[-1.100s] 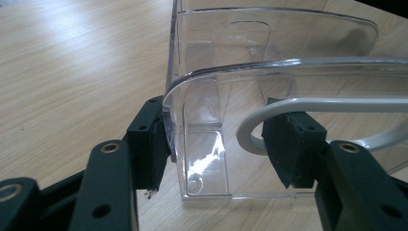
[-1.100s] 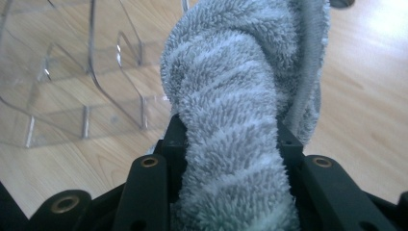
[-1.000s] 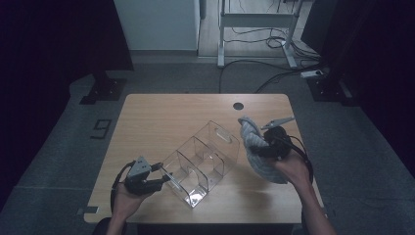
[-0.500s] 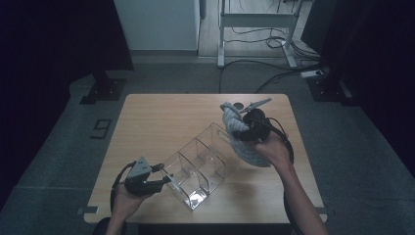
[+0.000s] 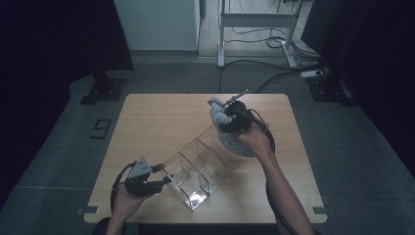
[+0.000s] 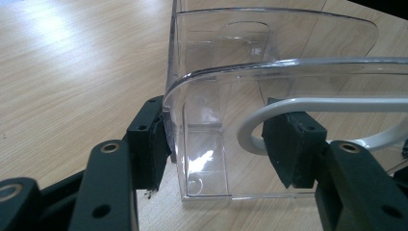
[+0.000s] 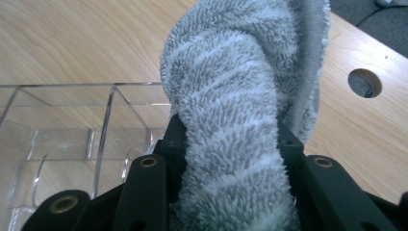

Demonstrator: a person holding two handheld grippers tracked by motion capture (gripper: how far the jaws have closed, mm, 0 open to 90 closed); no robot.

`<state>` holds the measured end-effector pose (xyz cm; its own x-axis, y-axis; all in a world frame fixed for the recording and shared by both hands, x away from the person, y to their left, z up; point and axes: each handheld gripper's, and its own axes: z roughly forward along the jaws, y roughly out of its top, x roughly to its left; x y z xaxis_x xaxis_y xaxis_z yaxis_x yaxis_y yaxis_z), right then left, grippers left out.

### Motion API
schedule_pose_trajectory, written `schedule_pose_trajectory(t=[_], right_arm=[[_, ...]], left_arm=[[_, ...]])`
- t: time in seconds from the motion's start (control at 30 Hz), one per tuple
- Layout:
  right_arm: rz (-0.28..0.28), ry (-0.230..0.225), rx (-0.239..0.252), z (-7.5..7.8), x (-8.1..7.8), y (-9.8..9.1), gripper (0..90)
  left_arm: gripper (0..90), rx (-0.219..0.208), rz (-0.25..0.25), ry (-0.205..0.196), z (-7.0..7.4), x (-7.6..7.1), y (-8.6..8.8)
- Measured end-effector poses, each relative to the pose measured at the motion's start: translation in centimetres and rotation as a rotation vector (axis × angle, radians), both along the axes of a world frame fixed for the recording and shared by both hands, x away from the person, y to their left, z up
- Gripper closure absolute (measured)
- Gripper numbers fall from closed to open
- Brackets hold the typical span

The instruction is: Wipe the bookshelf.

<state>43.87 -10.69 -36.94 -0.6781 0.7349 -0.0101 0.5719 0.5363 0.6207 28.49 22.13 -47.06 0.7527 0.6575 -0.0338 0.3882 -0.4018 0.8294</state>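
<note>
A person sits at a wooden table (image 5: 161,122), seen from above, holding a two-jaw gripper in each hand.

The left gripper (image 5: 164,181) is near the table's front left edge. Its jaws are clamped on the near end wall of a clear plastic organizer (image 5: 198,169). In the left gripper view, one black pad presses the wall from outside and the other pad sits inside the first compartment, with the clear wall (image 6: 202,144) between them. A white loop shows at the inner pad, through the clear plastic; what it belongs to cannot be told.

The organizer is a long clear box split into compartments. It lies diagonally across the middle of the table, running from the front left toward the far right.

The right gripper (image 5: 226,110) is raised over the far end of the organizer, on the right half of the table. Its jaws are clamped on a grey fluffy towel (image 5: 230,139), which bunches up above the jaws and hangs down below the hand. In the right gripper view, the towel (image 7: 240,120) fills the space between the two jaws, with the far compartment of the organizer (image 7: 72,125) just below and to the left. A round hole (image 7: 364,83) in the tabletop lies beyond the towel.
</note>
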Motion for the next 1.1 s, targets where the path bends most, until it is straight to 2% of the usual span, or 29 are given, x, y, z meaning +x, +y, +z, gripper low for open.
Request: schedule_pose_trajectory(t=[0.1, 0.33, 0.43, 0.63, 0.8, 1.1], right_arm=[[0.001, -0.004, -0.039, -0.5, 0.7, 0.9, 59.7], [0.000, 0.024, -0.076, -1.6, 2.0, 2.3, 61.0], [0.001, 0.039, -0.069, -2.0, 2.2, 2.3, 62.7], [0.008, 0.021, -0.077, -2.0, 1.8, 2.1, 61.5], [0.005, 0.023, -0.057, -2.0, 1.2, 1.3, 60.5], [0.006, 0.010, -0.077, -1.8, -0.2, 0.1, 59.9]], left_arm=[[44.0, -0.001, -0.001, 0.001, 0.0, 0.0, 0.0], [44.0, 0.004, 0.003, -0.001, 0.0, 0.0, -0.1], [44.0, 0.006, 0.008, -0.002, 0.0, 0.0, -0.1], [44.2, 0.010, 0.020, -0.001, 0.1, -0.1, -0.3], [44.2, 0.011, 0.024, 0.000, 0.1, -0.1, -0.4], [44.3, 0.013, 0.028, 0.003, 0.1, -0.1, -0.4]])
